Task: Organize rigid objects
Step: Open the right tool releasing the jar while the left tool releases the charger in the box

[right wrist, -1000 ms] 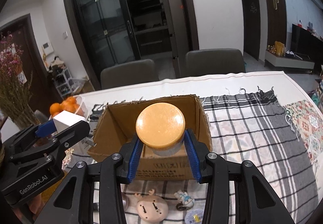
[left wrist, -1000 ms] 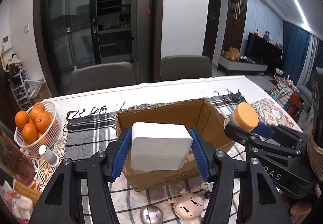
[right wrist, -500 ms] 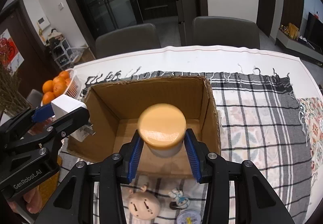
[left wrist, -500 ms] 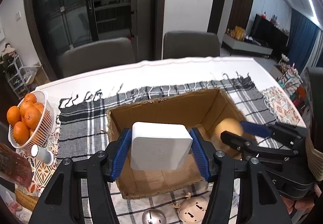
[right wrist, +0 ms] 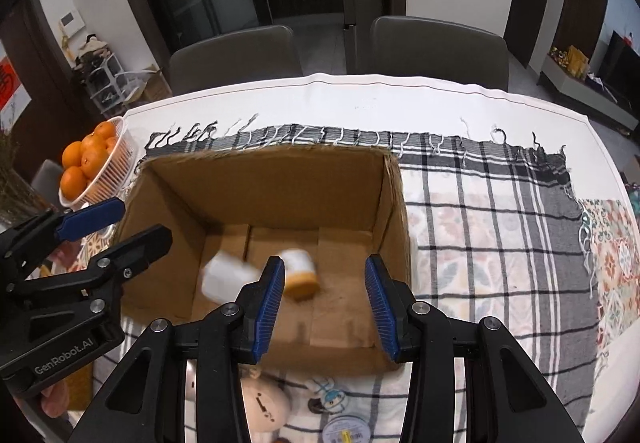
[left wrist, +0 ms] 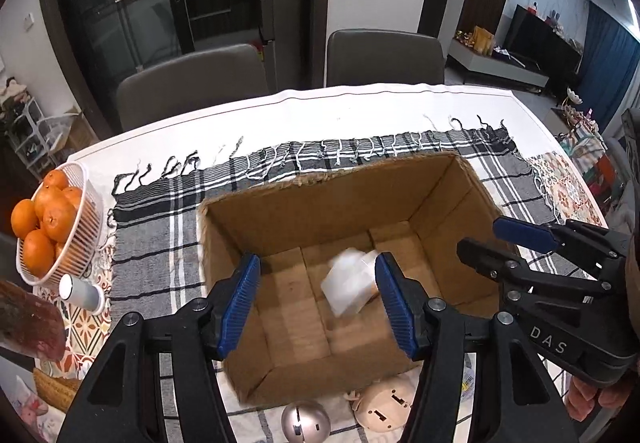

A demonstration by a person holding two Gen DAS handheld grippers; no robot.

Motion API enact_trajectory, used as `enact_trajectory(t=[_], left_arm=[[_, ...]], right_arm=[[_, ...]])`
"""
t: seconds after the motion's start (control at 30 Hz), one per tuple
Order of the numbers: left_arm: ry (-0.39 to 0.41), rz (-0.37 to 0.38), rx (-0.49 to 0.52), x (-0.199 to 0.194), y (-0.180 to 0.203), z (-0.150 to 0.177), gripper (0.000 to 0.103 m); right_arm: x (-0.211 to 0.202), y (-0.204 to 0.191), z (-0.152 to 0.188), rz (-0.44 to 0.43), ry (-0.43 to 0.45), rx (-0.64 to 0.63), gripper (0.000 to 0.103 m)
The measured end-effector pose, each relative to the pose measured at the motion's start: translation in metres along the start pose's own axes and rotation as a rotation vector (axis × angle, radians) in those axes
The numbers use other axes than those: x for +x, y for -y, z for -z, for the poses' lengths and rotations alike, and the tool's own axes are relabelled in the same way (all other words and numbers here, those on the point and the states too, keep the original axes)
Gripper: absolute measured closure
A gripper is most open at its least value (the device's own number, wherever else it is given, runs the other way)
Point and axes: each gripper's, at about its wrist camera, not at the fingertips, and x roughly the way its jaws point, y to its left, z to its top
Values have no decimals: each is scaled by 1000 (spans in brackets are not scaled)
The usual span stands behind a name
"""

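White block point(left wrist: 349, 286) dropped; "GenRobot.AI" on left gripper point(right wrist: 116, 223).

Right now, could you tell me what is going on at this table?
A person with a gripper in each hand is packing items into the cardboard box. Both the left gripper and the right gripper are open above it. The white block and the orange-lidded jar are blurred inside the box.

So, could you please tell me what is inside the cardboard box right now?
Inside the cardboard box are a blurred white block and an orange-lidded jar on its side. The near wall and the right gripper hide part of the floor.
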Motion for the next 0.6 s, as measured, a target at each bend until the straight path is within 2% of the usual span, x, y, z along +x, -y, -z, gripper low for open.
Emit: enact_trajectory(t=[0.17,0.37,0.47,0.6], left_arm=[[26,-17,9,-18,-1,13,43],[54,-35,9,-42,-9,32,36],[68,-44,-3,-53,-14,42,34],[83,-72,-13,-66,-22,55,29]], right_arm=[[-15,-7,12,0,27,-22,60],[-36,-22,26,-1,57,-47,59],[-45,-31,32,1,63,-59,55],[-51,-44,41,-7,52,-75,44]])
